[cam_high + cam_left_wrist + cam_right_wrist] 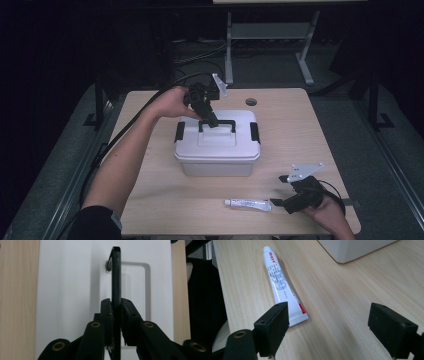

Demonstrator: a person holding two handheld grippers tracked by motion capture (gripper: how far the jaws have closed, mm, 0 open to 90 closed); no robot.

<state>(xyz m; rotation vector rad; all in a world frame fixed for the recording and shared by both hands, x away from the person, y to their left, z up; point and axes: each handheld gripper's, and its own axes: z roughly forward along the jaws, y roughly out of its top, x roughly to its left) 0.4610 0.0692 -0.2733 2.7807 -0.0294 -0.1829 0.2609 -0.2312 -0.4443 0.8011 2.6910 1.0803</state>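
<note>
We see a light wooden table [300, 135] with a round cable hole [251, 102] near its far edge. A white lidded storage box [217, 150] sits on the surface around its middle. A white tube [248, 204] lies flat near the near edge, toward the right corner, apart from the box.

Room's pretty dark all around, light comes from overhead onto the table [280, 150], so the wood looks bright. Soft shadow under the white box [217, 145]. High view is a bit grainy. Close-up jaws look blurry, and the tube [280, 287] has slight glare.
</note>
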